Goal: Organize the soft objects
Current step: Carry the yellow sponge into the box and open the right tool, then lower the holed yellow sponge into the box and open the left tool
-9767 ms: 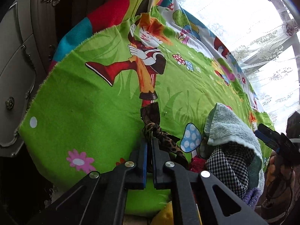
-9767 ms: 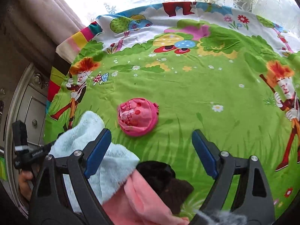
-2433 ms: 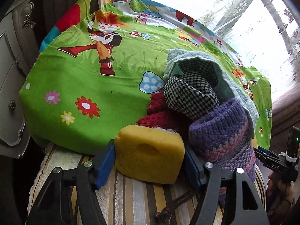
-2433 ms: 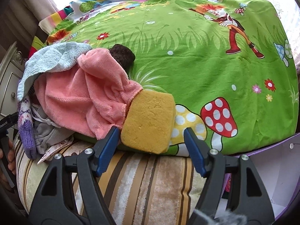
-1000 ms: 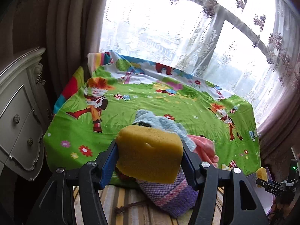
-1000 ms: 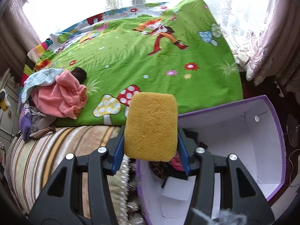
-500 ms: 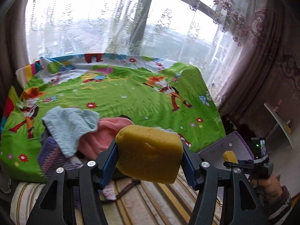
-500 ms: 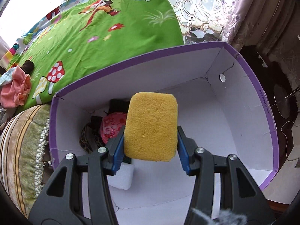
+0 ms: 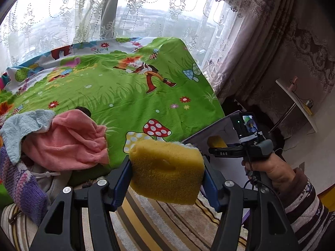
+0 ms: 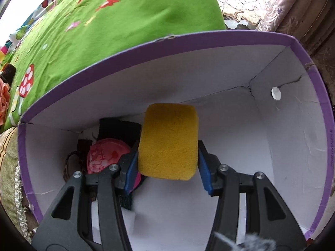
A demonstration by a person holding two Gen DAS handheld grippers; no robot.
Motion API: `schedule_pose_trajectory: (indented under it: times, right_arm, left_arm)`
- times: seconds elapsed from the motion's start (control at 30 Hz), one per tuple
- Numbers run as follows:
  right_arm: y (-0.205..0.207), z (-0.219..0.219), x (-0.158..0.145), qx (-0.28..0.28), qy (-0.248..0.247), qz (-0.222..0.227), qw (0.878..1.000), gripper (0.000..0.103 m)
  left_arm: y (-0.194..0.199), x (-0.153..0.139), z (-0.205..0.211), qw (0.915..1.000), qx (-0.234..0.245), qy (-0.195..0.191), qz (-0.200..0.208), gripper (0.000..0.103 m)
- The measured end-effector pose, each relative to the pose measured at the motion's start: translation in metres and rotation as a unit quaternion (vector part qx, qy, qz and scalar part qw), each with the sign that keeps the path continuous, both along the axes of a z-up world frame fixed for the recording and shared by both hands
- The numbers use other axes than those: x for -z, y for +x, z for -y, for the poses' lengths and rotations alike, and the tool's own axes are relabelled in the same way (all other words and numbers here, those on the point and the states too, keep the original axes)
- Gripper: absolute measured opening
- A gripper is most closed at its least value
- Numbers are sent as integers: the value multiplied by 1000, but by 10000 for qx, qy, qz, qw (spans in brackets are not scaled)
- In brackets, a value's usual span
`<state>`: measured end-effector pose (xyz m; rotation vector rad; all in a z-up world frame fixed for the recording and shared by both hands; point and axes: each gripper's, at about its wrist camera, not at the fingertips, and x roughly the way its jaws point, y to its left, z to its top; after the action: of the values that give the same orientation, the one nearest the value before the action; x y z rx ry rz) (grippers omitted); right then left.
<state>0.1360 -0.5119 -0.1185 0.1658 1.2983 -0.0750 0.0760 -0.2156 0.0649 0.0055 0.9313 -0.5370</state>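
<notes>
My left gripper (image 9: 166, 176) is shut on a yellow sponge (image 9: 165, 169), held in the air over a striped cushion. My right gripper (image 10: 167, 167) is shut on a second yellow sponge (image 10: 168, 142) and holds it inside a purple-rimmed white box (image 10: 289, 146). In the box lie a pink patterned pouch (image 10: 104, 154) and dark items (image 10: 119, 131). A pile of soft things sits at the left: a pink towel (image 9: 67, 140), a light blue towel (image 9: 18, 127) and a purple knit (image 9: 18, 186). The right gripper (image 9: 213, 149) shows in the left wrist view over the box.
A green cartoon bedsheet (image 9: 125, 92) covers the bed. A striped cushion (image 9: 157, 219) lies below my left gripper. A window with lace curtains (image 9: 104, 10) stands behind the bed. A white shelf (image 9: 297, 102) is at the right.
My right gripper has lowered deeper into the box with its sponge. My left gripper has swung right with its sponge, bringing the box and the right hand closer in view.
</notes>
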Motion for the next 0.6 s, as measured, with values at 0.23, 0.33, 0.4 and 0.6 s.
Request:
schedule_pose_trajectory:
  times: [0.23, 0.33, 0.4, 0.6]
  right_arm:
    - [3, 8, 16, 50, 275, -150, 9995, 71]
    - [-5, 15, 10, 228, 358, -102, 9990, 76]
    - [-13, 22, -1, 362, 386, -4, 9986, 76]
    - [-65, 60, -66, 1009, 429, 1087, 9880, 83]
  left_arm:
    - [-1, 4, 19, 9996, 215, 168, -70, 63]
    - [1, 8, 32, 9988, 410, 182, -201, 63]
    - [1, 13, 46, 9973, 628, 204, -310, 63]
    - [1, 28, 114, 9823, 1714, 481, -589, 63]
